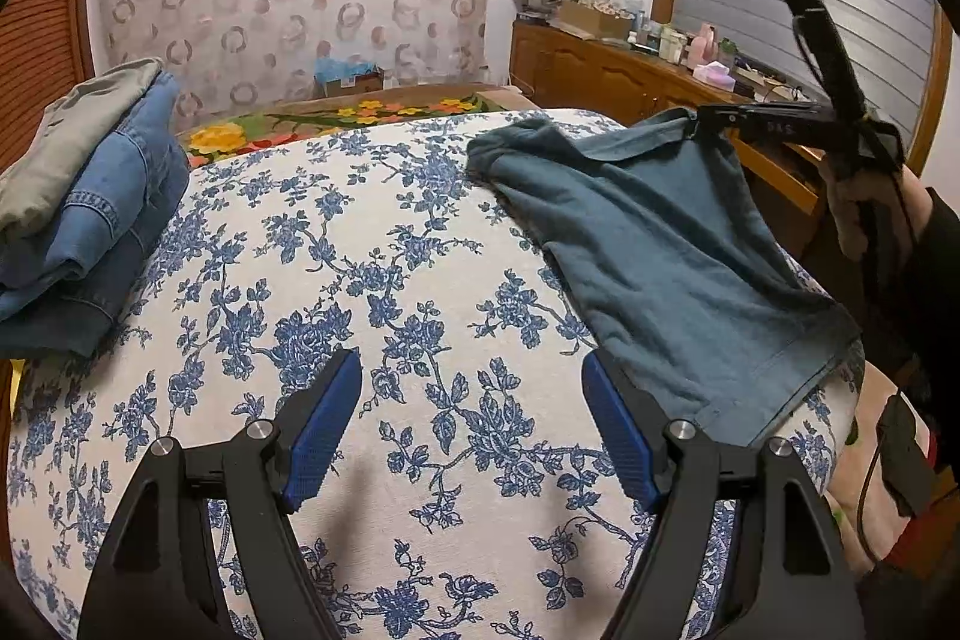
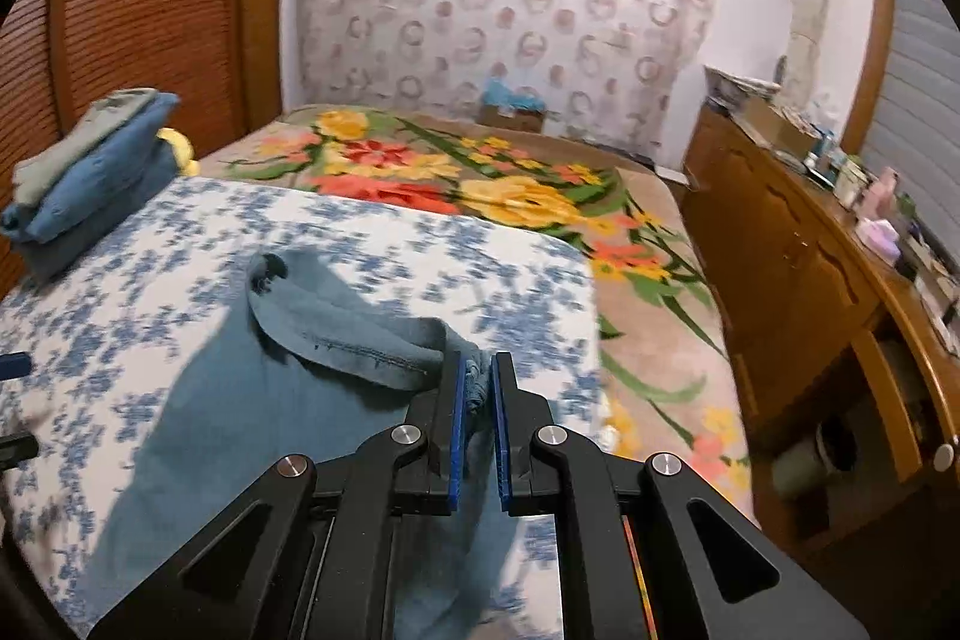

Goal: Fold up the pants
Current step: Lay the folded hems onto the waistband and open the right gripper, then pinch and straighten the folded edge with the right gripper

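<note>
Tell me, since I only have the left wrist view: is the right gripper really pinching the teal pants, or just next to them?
Observer: Pinching. In the right wrist view, the right gripper is shut on a bunched bit of the teal pants.
Operator: Which part is it holding?
Observer: Fabric right beside a stitched edge, which arches up off the blue-flowered sheet.

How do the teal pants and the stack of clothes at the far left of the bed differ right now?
The teal pants lie spread and unfolded; the stack of clothes is folded and piled. The pants are one garment of one colour; the stack shows denim blue under grey-green. The right tool grips the pants' waistband, while nothing touches the stack; the left tool is open. Both rest on the floral sheet.
</note>
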Action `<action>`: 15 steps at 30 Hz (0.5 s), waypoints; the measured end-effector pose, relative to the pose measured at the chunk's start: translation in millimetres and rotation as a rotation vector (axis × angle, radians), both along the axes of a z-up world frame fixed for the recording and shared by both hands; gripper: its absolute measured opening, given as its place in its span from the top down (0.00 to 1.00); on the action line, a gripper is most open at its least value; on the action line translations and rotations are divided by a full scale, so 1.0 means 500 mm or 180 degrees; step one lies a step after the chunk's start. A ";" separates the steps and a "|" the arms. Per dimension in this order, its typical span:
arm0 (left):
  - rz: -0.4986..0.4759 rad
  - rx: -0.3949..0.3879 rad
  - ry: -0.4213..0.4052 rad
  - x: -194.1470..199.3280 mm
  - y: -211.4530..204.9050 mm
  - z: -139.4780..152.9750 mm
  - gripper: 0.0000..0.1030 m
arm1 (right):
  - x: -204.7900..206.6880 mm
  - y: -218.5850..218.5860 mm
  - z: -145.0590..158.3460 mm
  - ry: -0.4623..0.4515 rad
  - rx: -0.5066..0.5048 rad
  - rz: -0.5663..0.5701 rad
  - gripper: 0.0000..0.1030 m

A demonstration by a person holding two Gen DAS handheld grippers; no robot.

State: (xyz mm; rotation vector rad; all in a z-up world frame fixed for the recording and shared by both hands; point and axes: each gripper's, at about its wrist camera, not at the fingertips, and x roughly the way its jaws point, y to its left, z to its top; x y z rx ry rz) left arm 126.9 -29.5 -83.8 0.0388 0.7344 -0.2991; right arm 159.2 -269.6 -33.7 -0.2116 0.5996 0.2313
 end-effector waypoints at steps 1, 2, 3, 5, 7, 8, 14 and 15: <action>0.0001 0.0000 0.0000 0.000 0.000 0.000 0.26 | 0.007 -0.004 -0.003 0.0019 -0.0017 -0.0036 0.92; 0.0001 0.0000 0.0000 0.000 0.000 0.000 0.26 | 0.011 -0.004 -0.006 0.0019 -0.0029 -0.0057 0.92; -0.0001 0.0002 0.0000 0.000 0.000 0.000 0.26 | 0.018 -0.005 -0.007 0.0033 -0.0031 -0.0095 0.92; -0.0004 0.0006 0.0002 0.002 0.000 -0.001 0.26 | 0.027 -0.007 -0.010 0.0067 -0.0012 -0.0149 0.92; -0.0010 0.0012 0.0005 0.003 -0.001 -0.003 0.26 | 0.038 -0.010 -0.013 0.0105 0.0004 -0.0189 0.92; -0.0012 0.0016 0.0008 0.004 -0.002 -0.004 0.26 | 0.041 -0.015 -0.013 0.0123 0.0029 -0.0199 0.92; -0.0075 0.0033 0.0032 0.016 -0.022 -0.006 0.26 | 0.037 -0.029 -0.013 0.0135 0.0131 -0.0314 0.75; -0.0094 0.0023 0.0045 0.020 -0.026 -0.007 0.26 | 0.035 -0.030 -0.014 0.0154 0.0176 -0.0267 0.73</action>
